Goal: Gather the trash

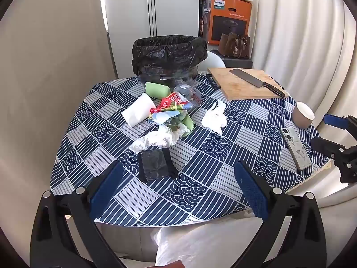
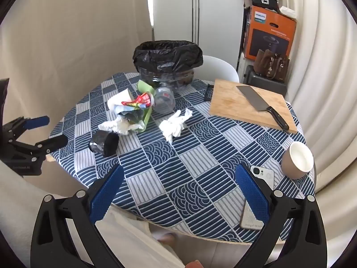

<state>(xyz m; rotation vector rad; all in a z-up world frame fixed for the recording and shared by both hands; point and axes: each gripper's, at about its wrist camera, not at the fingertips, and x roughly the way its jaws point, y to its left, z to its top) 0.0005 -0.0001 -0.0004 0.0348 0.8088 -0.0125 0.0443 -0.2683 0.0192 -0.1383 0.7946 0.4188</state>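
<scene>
Both sets of tongs hang over the near edge of the desk, the left tongs [image 1: 178, 185] spread wide with nothing between the blue pads, and the right tongs [image 2: 180, 187] just as wide and just as empty. Under them runs the blue-and-white patterned tablecloth [image 1: 200, 156]. Nearest the left tongs lies a black packet wrapped in clear film [image 1: 155, 164], flat on the cloth. Just past it, a crumpled white plastic bag [image 1: 156, 139], touching the main trash pile [image 1: 169, 109]: a white paper cup on its side [image 1: 137, 110], red snack wrappers, green packaging, a crushed clear bottle [image 1: 188, 95]. To the right of the pile, apart from it, sits a wad of white tissue [image 1: 214, 117]. Over on the right side, a phone [image 2: 256, 198] lies flat near the edge, partly behind the right tongs' pad, with a brown cup [image 2: 297, 159] standing just beyond. Further back, a cleaver [image 2: 258, 102] rests on a wooden cutting board [image 2: 229, 102]. At the far edge stands the bin with its black liner [image 2: 167, 55], mouth open, close behind the pile.
</scene>
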